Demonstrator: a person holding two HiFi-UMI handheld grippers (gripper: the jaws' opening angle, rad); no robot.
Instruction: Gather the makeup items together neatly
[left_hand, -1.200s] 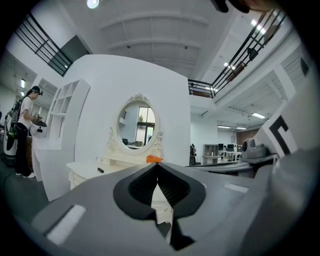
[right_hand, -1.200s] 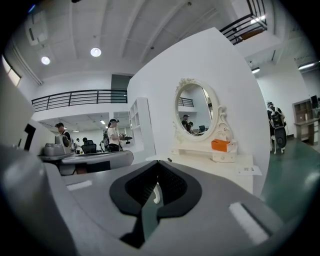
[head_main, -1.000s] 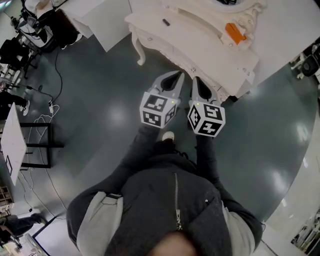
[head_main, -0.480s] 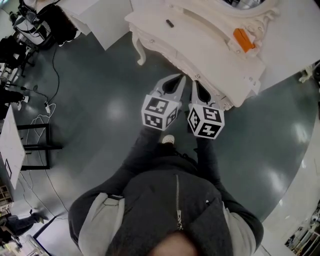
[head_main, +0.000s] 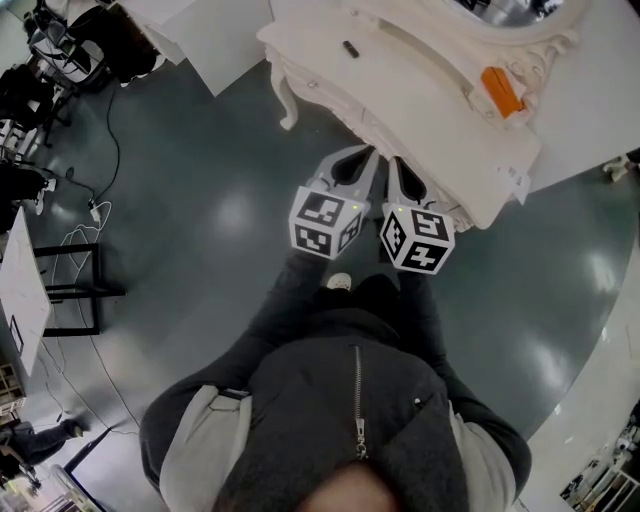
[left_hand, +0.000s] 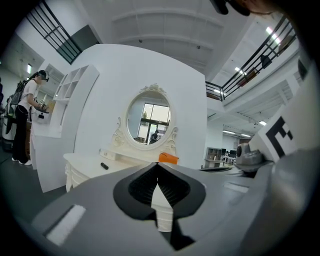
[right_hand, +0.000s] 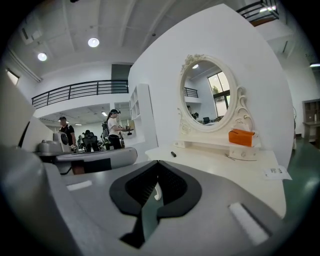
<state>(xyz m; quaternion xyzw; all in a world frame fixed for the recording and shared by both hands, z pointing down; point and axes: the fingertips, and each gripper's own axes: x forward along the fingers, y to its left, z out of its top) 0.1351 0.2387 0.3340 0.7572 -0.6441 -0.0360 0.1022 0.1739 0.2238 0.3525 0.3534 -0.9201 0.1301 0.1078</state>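
Fingertips on both your grippers are pressed together, holding nothing. From your head, your left gripper (head_main: 366, 153) and right gripper (head_main: 397, 162) sit side by side at the ornate white dressing table (head_main: 420, 100). On it, a small black makeup stick (head_main: 350, 48) lies well apart from an orange rectangular box (head_main: 501, 91). Left gripper view: jaws meet below the oval mirror (left_hand: 148, 121). Right gripper view: likewise closed.

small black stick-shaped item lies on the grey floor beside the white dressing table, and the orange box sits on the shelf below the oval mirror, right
One slip: the head view shows the small black stick-shaped item lying on top of the white dressing table, not beside it. The orange box does sit on the shelf below the oval mirror.
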